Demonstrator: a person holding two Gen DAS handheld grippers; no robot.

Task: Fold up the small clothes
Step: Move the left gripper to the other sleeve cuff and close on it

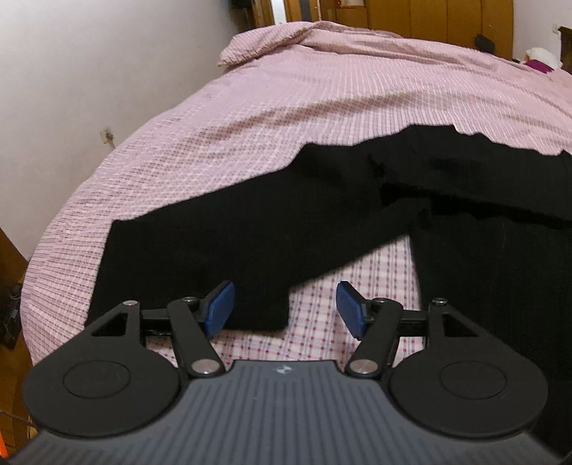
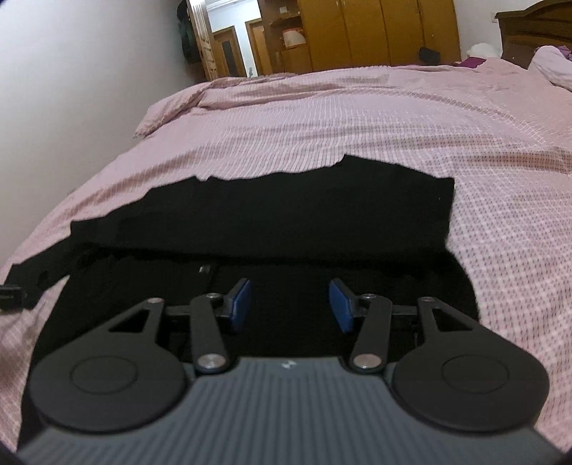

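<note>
A black garment lies spread on the pink checked bedcover. One sleeve stretches out toward the lower left, and its cuff end lies between the blue pads of my left gripper, which is open. In the right wrist view the same garment lies flat with a fold across its middle. My right gripper is open and hovers low over the near part of the black cloth.
A white wall runs along the left of the bed. Wooden wardrobes and a doorway stand beyond the far end. A dark headboard and pillows are at the far right. The bedcover is bunched at the far left corner.
</note>
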